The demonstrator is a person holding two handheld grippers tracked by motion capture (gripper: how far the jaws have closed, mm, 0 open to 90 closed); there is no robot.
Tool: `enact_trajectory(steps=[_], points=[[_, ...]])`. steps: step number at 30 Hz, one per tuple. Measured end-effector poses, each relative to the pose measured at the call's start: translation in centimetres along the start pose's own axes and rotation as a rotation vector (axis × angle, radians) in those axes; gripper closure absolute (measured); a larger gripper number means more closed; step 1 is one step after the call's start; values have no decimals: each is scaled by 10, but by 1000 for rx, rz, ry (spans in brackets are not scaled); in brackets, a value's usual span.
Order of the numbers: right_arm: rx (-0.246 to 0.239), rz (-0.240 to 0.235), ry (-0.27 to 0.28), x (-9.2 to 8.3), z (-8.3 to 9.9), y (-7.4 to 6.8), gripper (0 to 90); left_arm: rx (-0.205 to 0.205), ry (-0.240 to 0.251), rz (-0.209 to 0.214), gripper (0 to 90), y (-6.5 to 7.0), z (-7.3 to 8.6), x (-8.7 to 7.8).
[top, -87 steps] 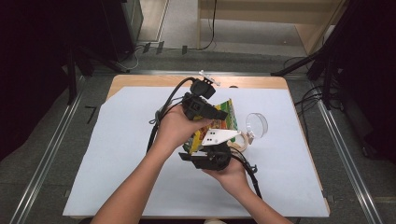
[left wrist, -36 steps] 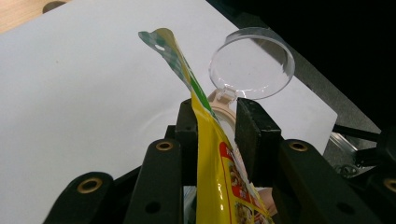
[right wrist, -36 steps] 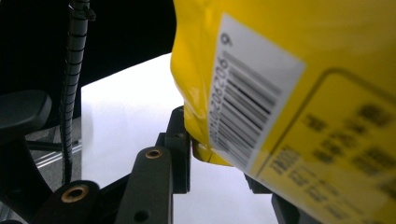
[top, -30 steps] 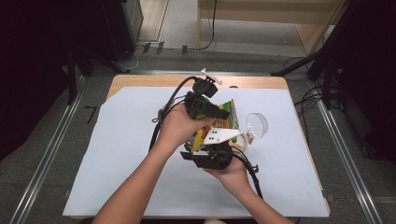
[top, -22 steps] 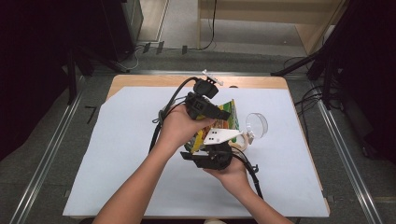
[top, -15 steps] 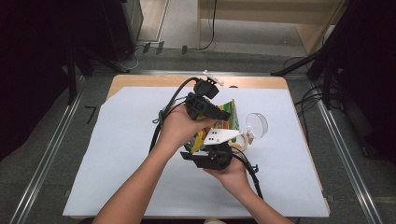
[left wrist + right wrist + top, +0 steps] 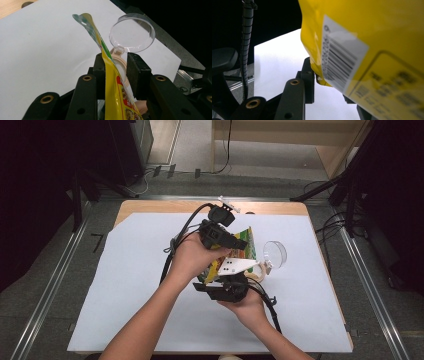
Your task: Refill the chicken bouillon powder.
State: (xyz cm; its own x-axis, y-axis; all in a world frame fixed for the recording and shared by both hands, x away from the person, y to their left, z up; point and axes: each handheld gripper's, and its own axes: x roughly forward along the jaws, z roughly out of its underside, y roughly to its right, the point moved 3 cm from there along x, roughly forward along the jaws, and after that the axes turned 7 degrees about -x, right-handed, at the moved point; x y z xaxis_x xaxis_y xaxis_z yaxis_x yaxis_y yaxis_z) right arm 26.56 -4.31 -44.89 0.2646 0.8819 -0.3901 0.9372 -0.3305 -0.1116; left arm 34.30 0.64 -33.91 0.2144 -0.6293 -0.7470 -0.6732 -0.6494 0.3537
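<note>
We see the yellow packet (image 7: 112,82) edge-on between the left gripper (image 7: 116,66) jaws, one touching; right gripper (image 7: 329,80) jaws flank its corner, grip unclear

White sheet (image 7: 125,285) over a wooden table (image 7: 165,206) (black cables (image 7: 227,150) on the floor beyond)

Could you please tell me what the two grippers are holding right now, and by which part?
Both hold the yellow packet: the left gripper grips it partway along its length, the right gripper by its lower edge near the barcode.
</note>
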Motion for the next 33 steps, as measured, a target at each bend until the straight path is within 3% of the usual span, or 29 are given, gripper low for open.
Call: enact_trajectory(steps=[8, 33], points=[[16, -11, -2, 1, 0, 0, 726, -1, 2, 3, 706, 0, 0, 0], [-1, -7, -5, 0, -3, -4, 708, -19, 0, 3, 704, -4, 0, -1]])
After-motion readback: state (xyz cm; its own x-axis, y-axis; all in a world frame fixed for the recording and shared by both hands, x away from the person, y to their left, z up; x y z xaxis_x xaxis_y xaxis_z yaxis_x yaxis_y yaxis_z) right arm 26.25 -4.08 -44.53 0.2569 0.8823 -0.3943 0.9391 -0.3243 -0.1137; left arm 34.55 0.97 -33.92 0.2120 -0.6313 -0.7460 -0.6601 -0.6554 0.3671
